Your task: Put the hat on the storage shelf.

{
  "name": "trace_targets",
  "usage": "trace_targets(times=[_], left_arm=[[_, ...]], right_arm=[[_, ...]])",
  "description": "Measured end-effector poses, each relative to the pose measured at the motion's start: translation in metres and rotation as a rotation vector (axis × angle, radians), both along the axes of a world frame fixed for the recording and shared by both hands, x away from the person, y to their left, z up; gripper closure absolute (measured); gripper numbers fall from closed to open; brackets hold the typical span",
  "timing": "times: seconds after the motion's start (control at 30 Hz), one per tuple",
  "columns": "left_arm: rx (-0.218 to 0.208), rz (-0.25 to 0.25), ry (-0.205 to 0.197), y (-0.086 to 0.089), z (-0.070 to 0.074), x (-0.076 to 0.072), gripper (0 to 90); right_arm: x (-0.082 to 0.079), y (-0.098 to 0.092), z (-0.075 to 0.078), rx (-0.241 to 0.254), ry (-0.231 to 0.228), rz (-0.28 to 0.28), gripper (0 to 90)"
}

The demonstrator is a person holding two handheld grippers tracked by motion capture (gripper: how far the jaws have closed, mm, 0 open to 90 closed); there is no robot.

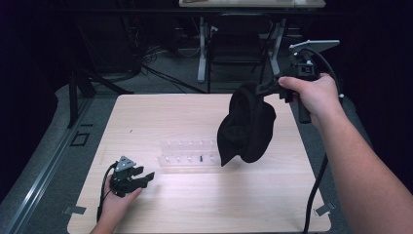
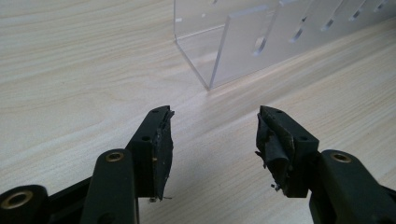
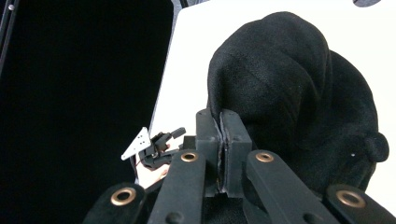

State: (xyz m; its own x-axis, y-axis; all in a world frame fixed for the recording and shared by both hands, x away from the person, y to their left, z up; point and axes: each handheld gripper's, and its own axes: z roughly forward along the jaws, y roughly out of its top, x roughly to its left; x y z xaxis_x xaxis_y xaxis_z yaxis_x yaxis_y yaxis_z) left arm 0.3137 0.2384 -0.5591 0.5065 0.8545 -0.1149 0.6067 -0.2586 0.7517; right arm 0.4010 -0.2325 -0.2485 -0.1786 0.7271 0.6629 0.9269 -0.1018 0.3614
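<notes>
A black cloth hat hangs in the air over the right half of the wooden table. My right gripper is shut on its upper edge, held high by a hand. In the right gripper view the hat bulges just beyond the closed jaws of that gripper. My left gripper rests low near the table's front left, open, with nothing between its fingers. In the left gripper view it points at bare wood just short of a clear acrylic rack.
The clear acrylic rack with slots lies at the table's middle, partly under the hanging hat. Beyond the table's far edge are desk legs and cables on a grey floor. Metal brackets sit at the front corners.
</notes>
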Motion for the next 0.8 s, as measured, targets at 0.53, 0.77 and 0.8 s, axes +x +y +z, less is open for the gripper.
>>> trace_targets(times=[0.53, 0.77, 0.8], left_arm=[[0.002, -0.006, 0.006, 0.001, 0.001, 0.001, 45.7], [0.002, -0.004, 0.007, 0.0, 0.0, 0.001, 45.7], [0.003, -0.007, 0.007, 0.0, 0.0, 0.001, 45.7]], right_arm=[[0.022, 0.035, -0.003, 0.015, 0.0, -0.012, 88.0], [0.031, 0.039, -0.009, 0.024, 0.008, -0.042, 88.0], [0.032, 0.039, -0.01, 0.023, 0.008, -0.046, 88.0]])
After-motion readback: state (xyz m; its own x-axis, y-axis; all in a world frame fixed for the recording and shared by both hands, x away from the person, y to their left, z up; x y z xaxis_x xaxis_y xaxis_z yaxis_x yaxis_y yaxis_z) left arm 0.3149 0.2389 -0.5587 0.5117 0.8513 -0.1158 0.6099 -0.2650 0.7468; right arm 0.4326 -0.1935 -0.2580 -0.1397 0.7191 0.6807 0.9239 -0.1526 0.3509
